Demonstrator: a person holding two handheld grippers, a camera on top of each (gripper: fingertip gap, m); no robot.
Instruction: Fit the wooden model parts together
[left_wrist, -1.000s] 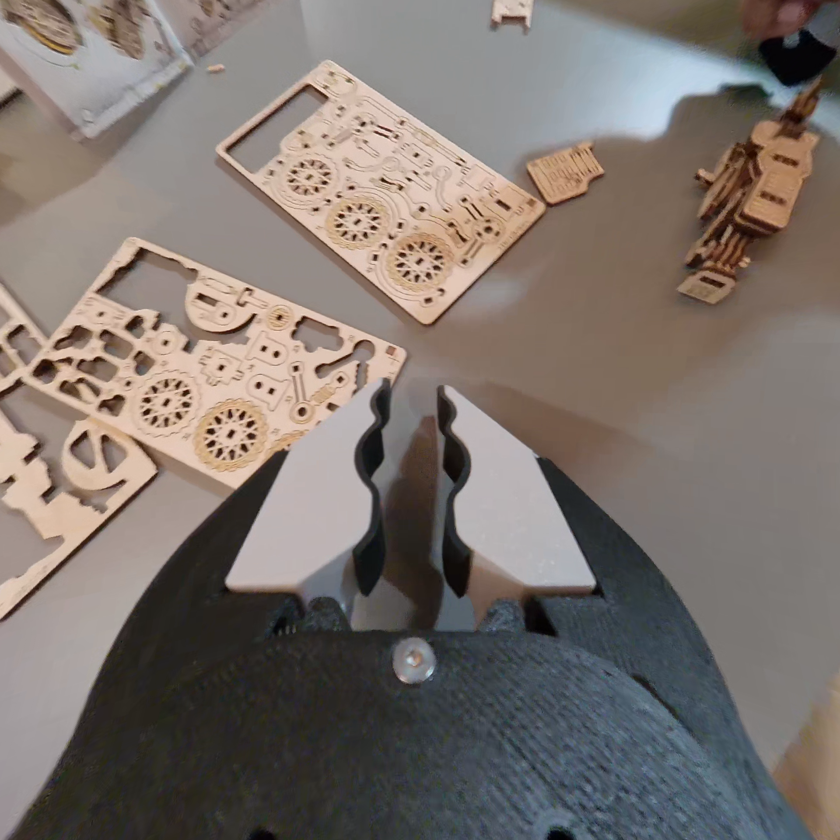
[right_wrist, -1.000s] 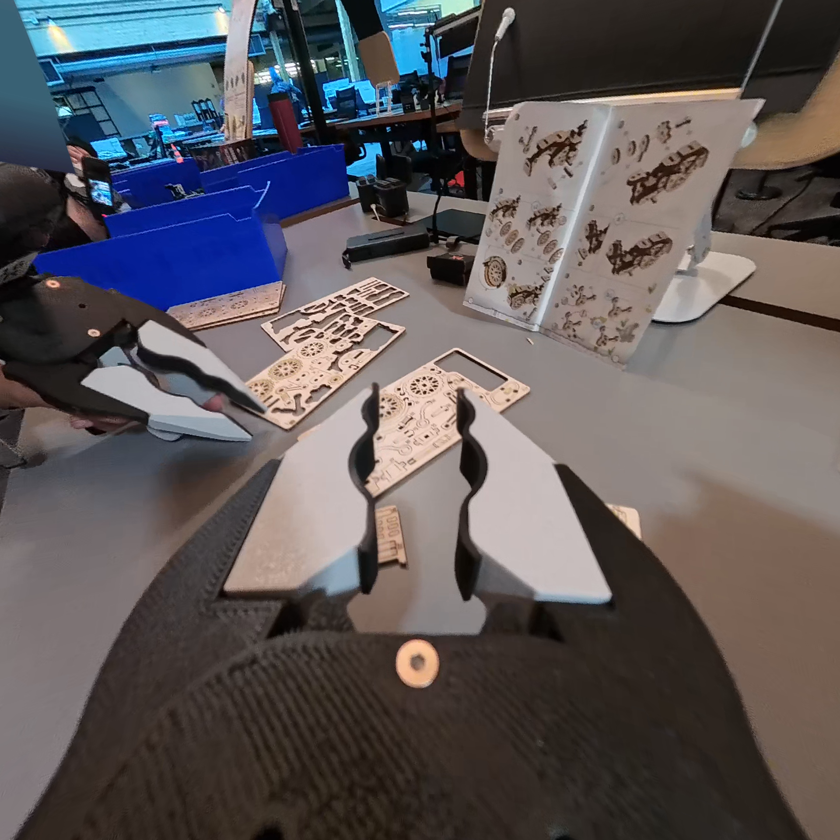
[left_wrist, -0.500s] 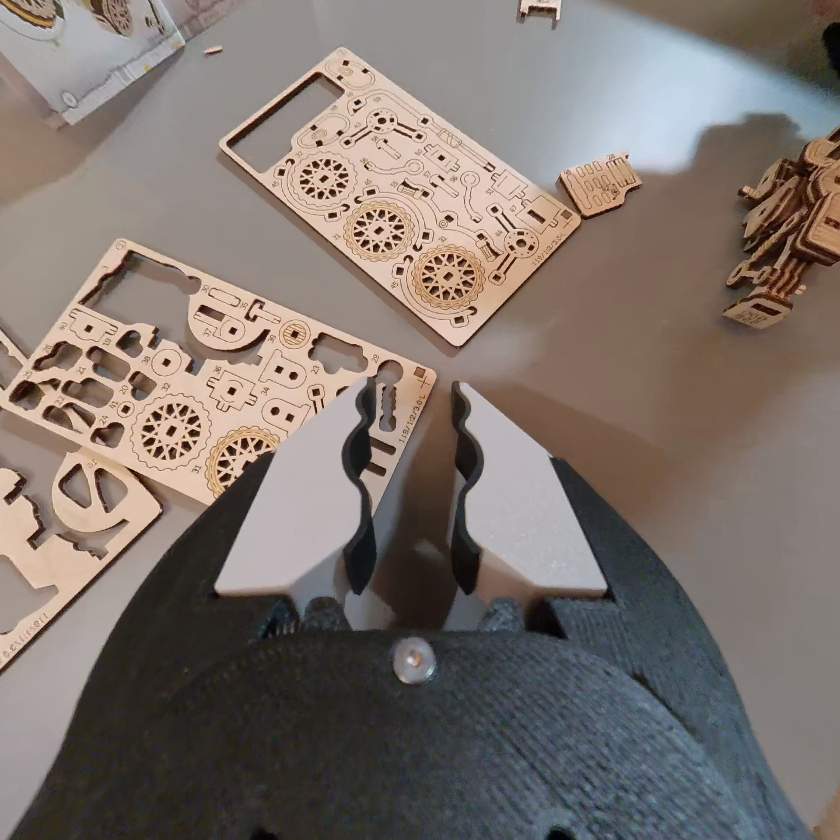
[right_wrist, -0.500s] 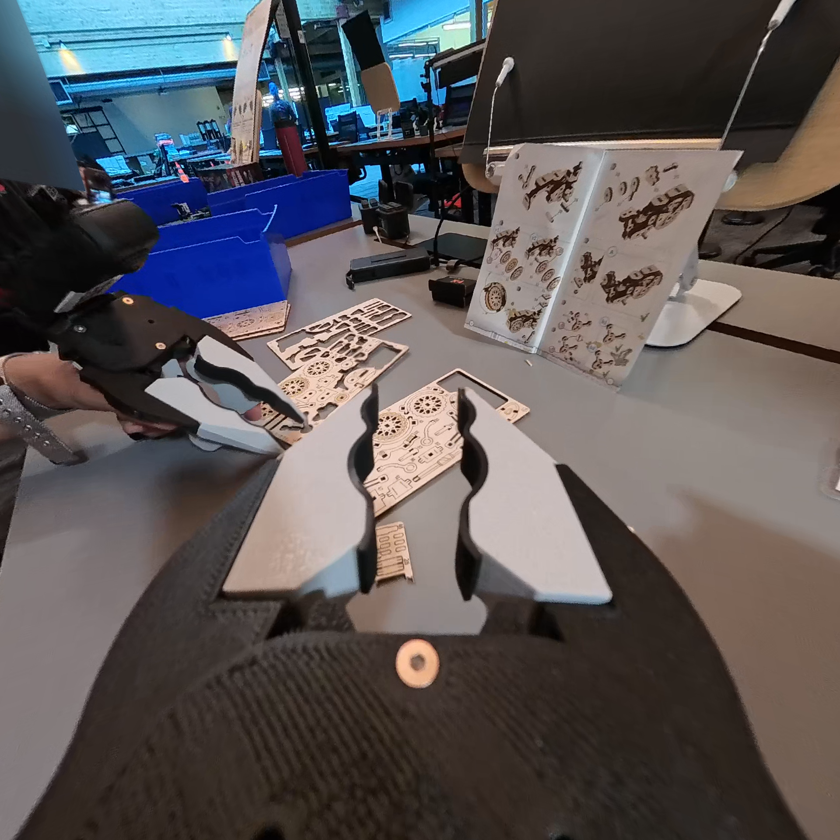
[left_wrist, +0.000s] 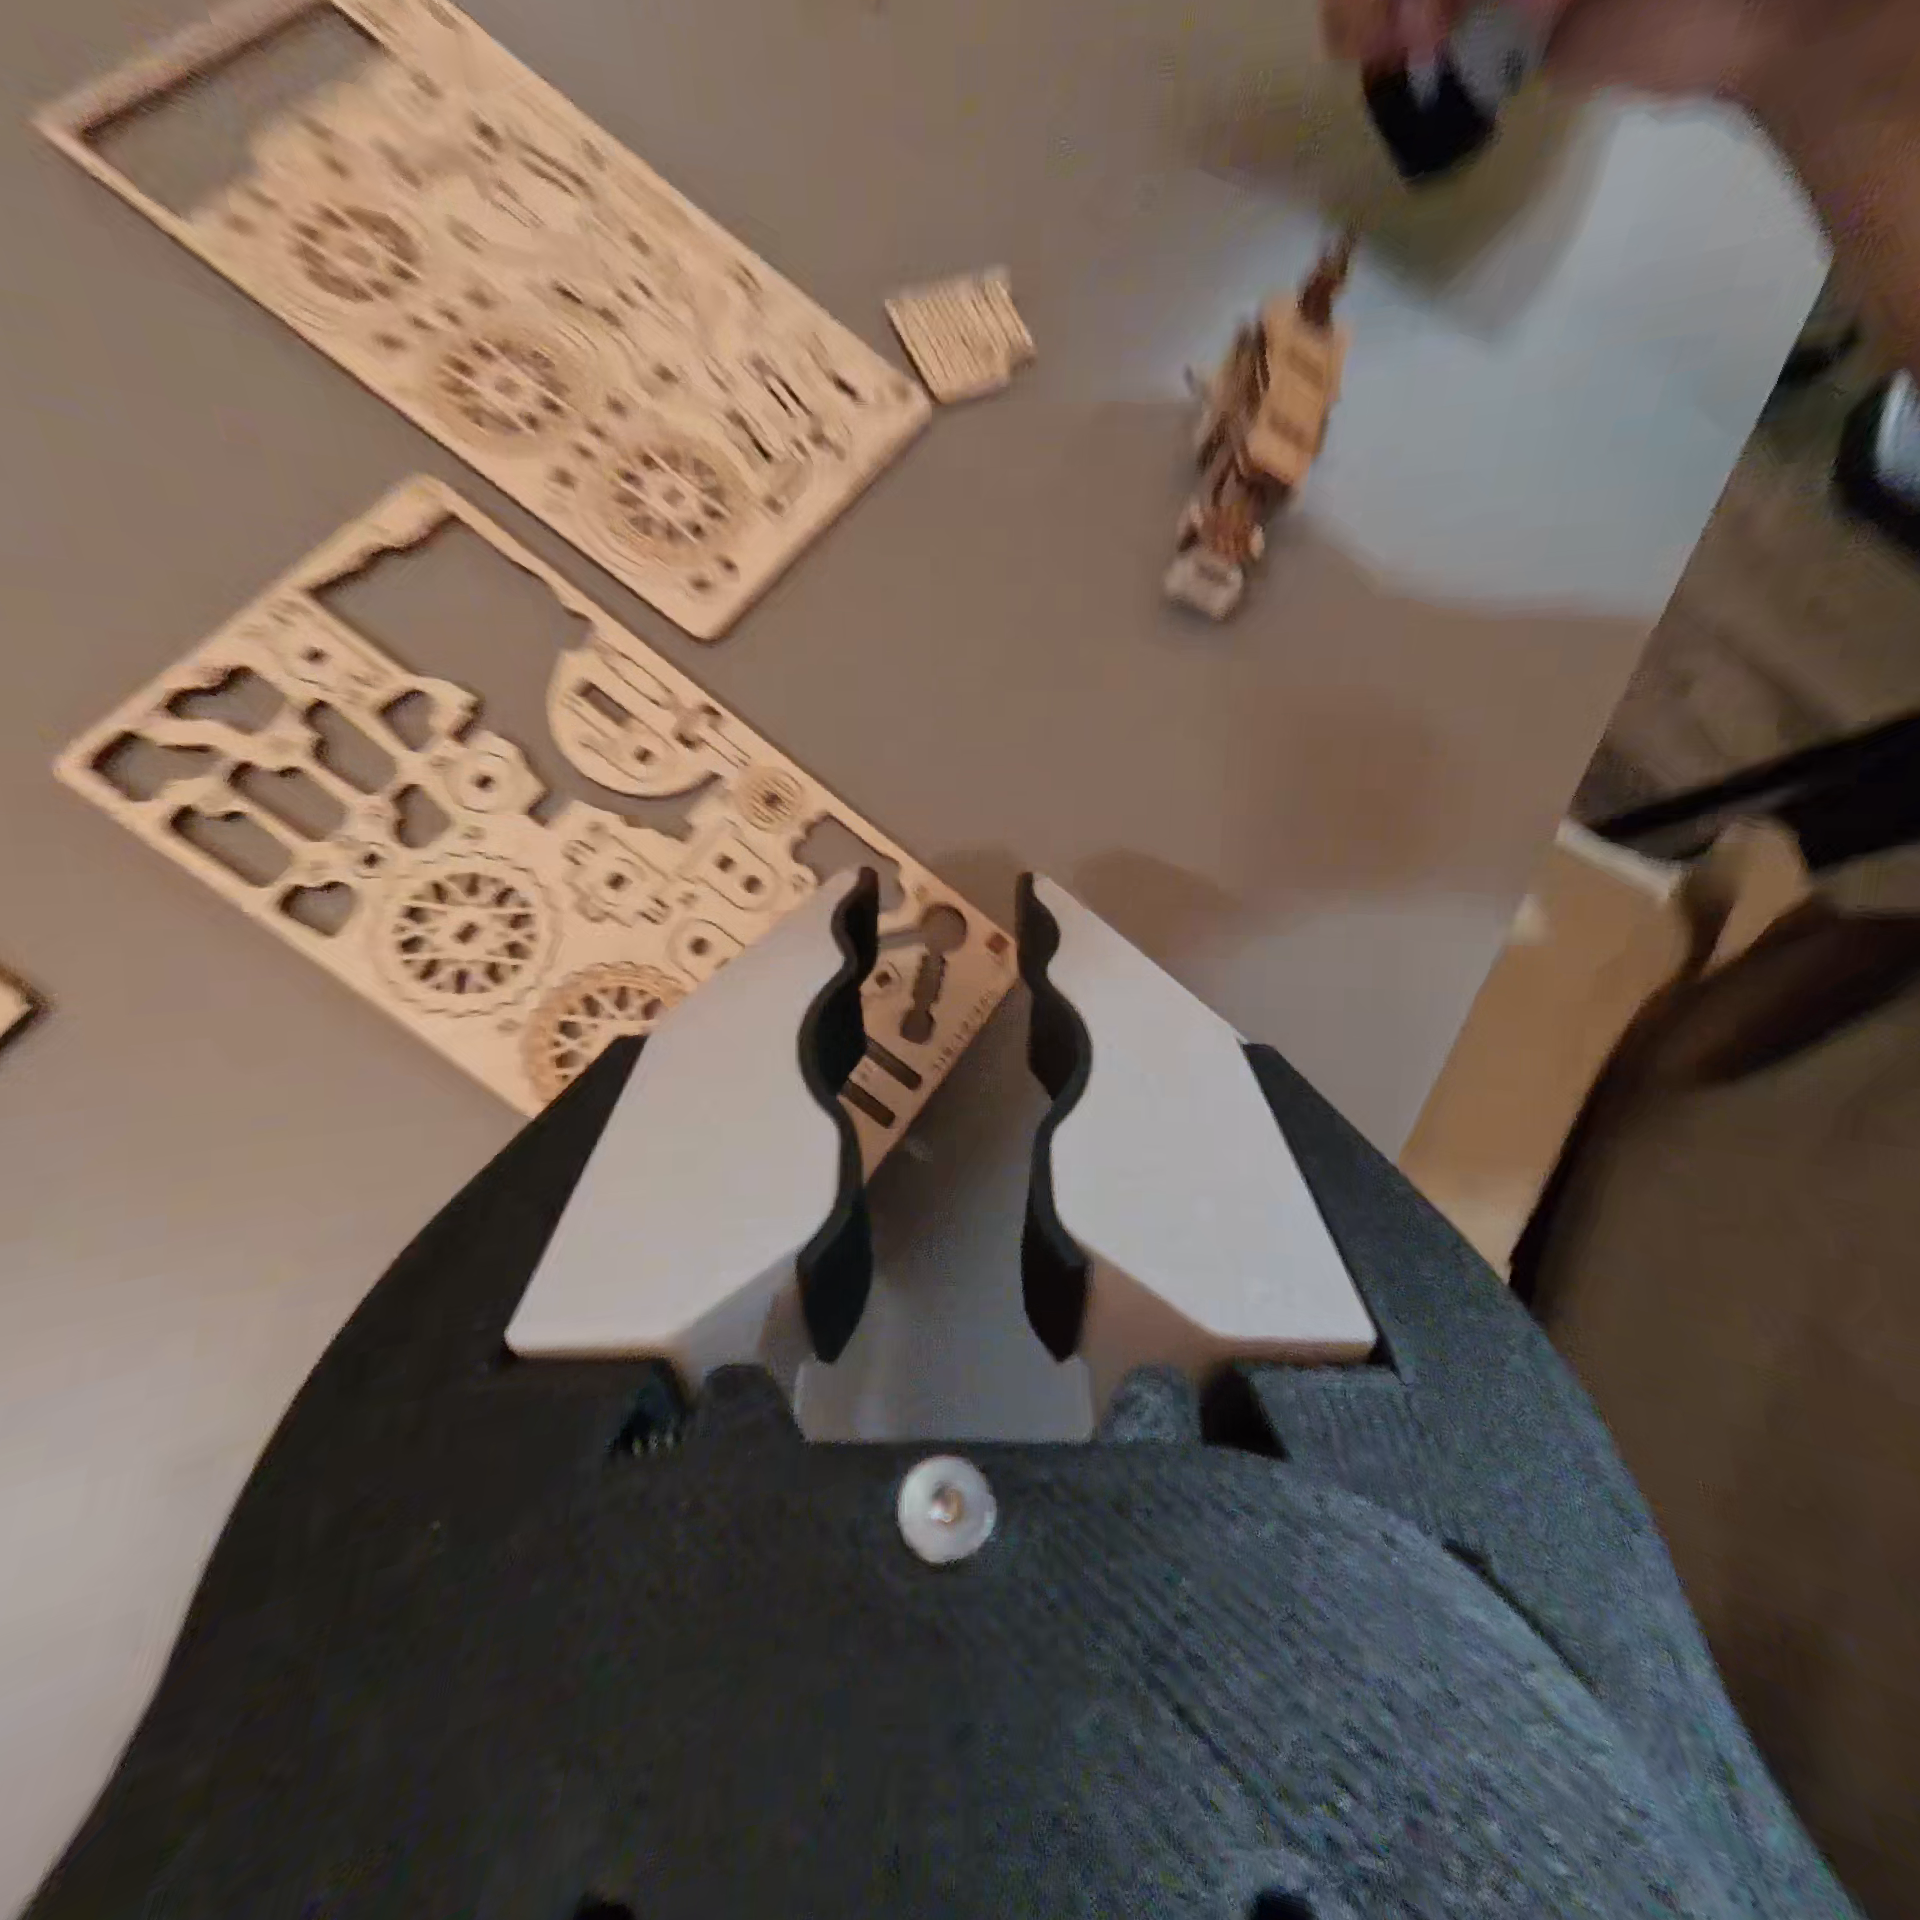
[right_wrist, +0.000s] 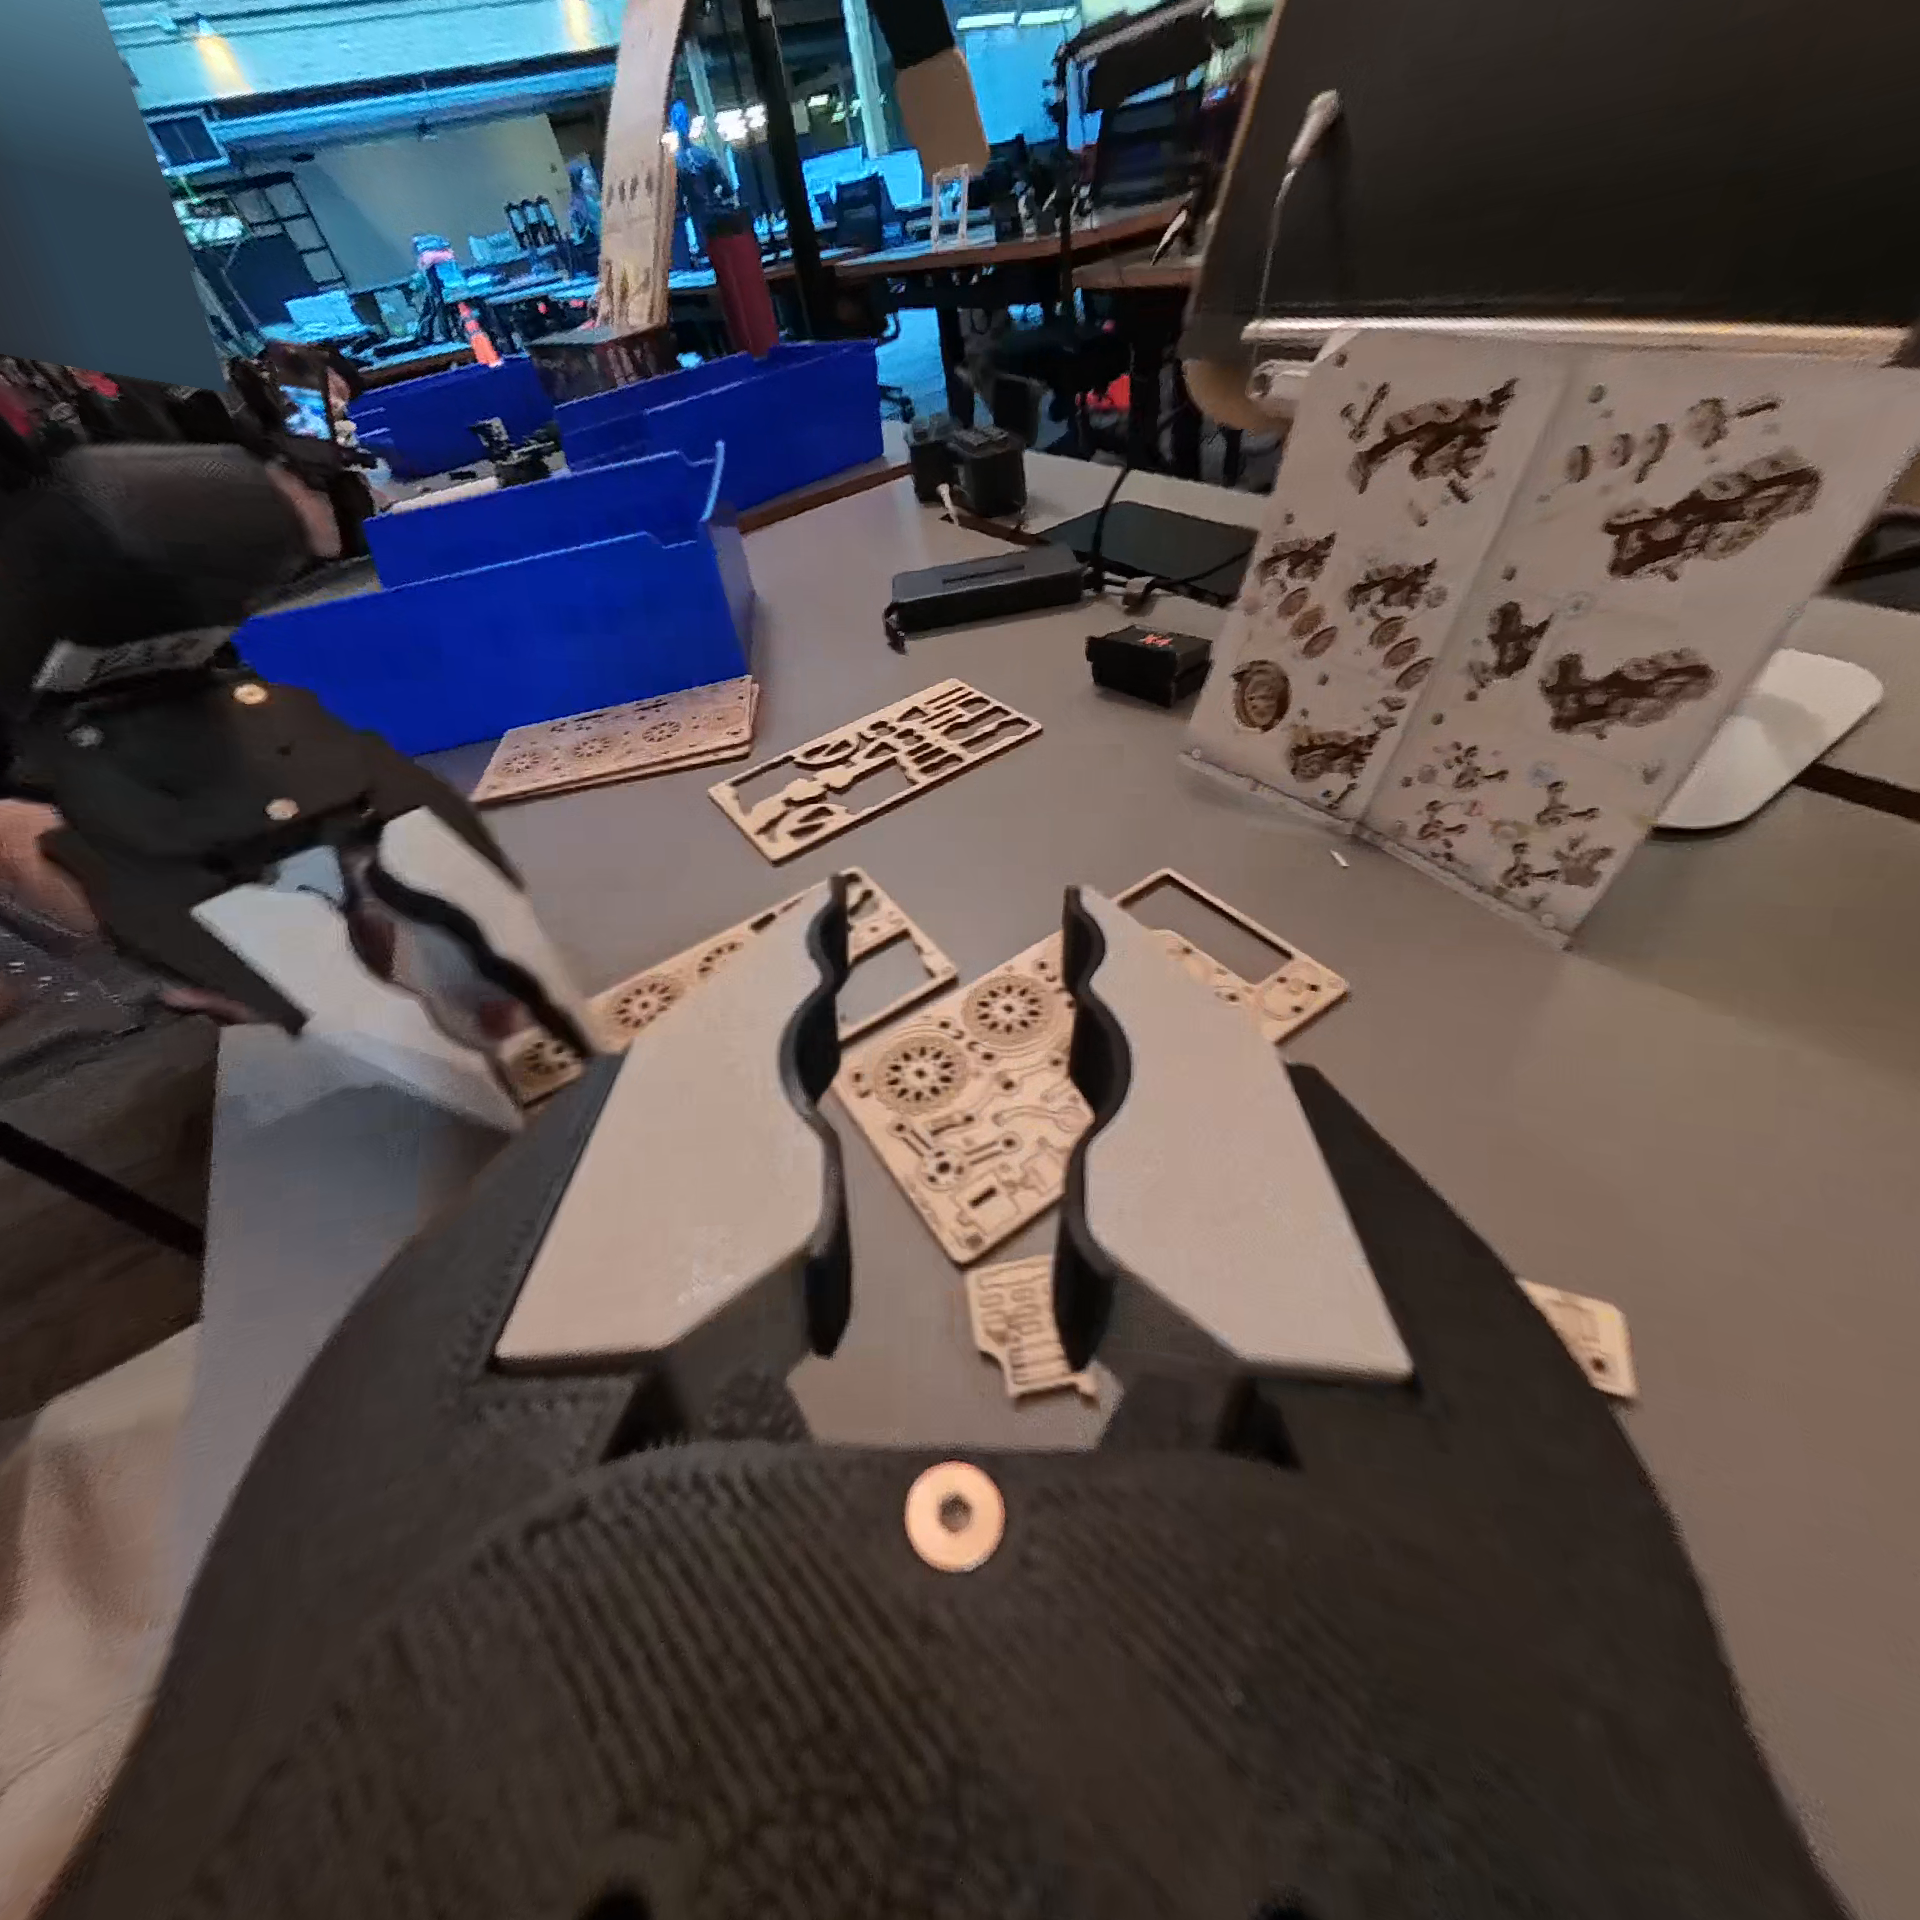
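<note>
Left wrist view: your left hand-held gripper (left_wrist: 943, 883) hangs with its fingers apart and empty over the near corner of a cut wooden sheet (left_wrist: 416, 831) on the grey counter (left_wrist: 1091, 748). Its small printed marks are too blurred to read. The part-built wooden model (left_wrist: 1262, 426) stands far right, near the counter edge.

Right wrist view: your right hand-held gripper (right_wrist: 951, 904) is spread and empty above another wooden sheet (right_wrist: 997, 1091). An illustrated instruction sheet (right_wrist: 1507, 623) leans far right; blue bins (right_wrist: 540, 623) sit far left, with an office room behind.

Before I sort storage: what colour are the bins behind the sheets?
Bright blue bins, clearest in the right wrist view.
</note>
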